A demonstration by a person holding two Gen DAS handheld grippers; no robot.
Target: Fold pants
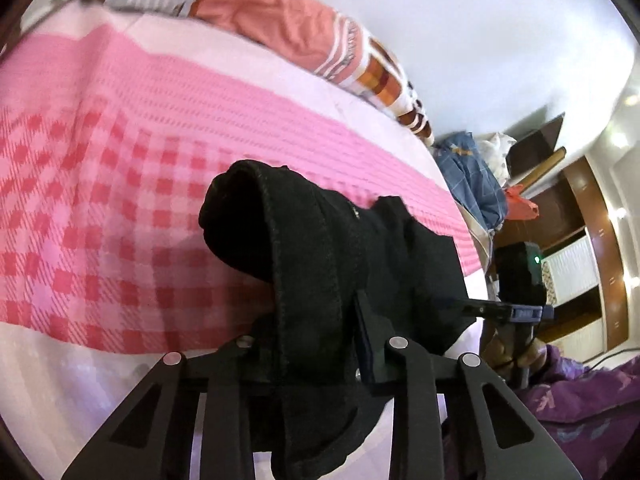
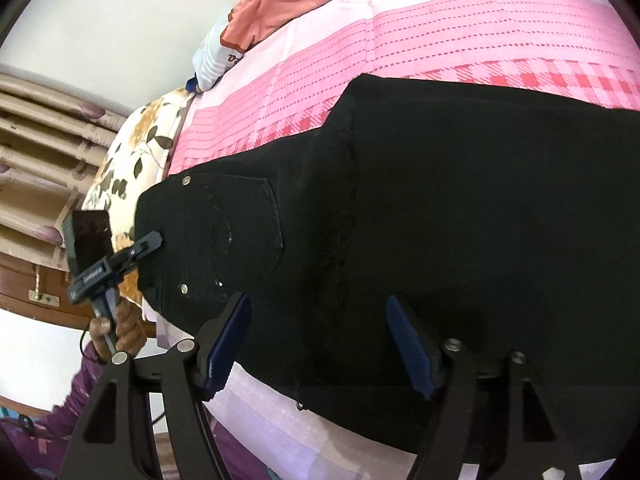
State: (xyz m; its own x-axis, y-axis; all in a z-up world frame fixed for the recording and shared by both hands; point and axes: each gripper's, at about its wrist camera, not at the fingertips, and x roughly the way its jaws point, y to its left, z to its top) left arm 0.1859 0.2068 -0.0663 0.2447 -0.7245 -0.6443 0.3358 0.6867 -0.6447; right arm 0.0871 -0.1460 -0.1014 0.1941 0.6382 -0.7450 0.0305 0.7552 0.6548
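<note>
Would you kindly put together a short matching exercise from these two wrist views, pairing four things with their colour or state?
Things
1. pants
2. left gripper
3. right gripper
4. bedsheet

Descriptions
A. open, blue pads apart, hanging over the pants
B. pink, with a red check pattern
C. black, spread across the bed
D. shut on a bunched fold of the pants

Pairs: 1-C, 2-D, 3-A, 4-B
</note>
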